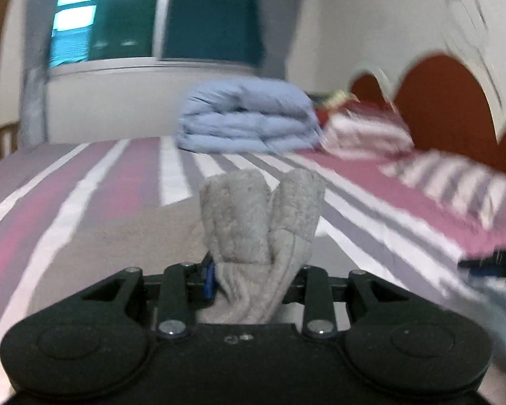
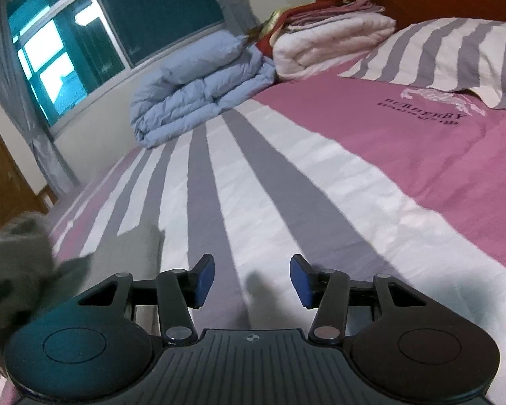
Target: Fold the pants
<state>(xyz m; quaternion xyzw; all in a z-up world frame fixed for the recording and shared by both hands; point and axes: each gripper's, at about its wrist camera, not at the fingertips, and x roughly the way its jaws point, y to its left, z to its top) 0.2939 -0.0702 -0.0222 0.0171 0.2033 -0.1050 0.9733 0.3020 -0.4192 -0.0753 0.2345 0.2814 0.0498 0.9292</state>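
Left claw (image 1: 253, 276): clamped on a bunched grey fleece wad of the pants (image 1: 263, 229), raised above the bed (image 1: 94, 202).
Pants: one pair, at the near left of the bed; in the right wrist view a blurred grey mass at the left edge.
Right claw (image 2: 252, 280): spread wide, holding nothing, over the striped sheet (image 2: 253, 175).
Step advice: probably the right claw should take a matching edge so the cloth hangs flat, not wadded.
Count: one blue duvet (image 2: 199, 87) folded far left; one striped pillow (image 2: 455, 54) far right.
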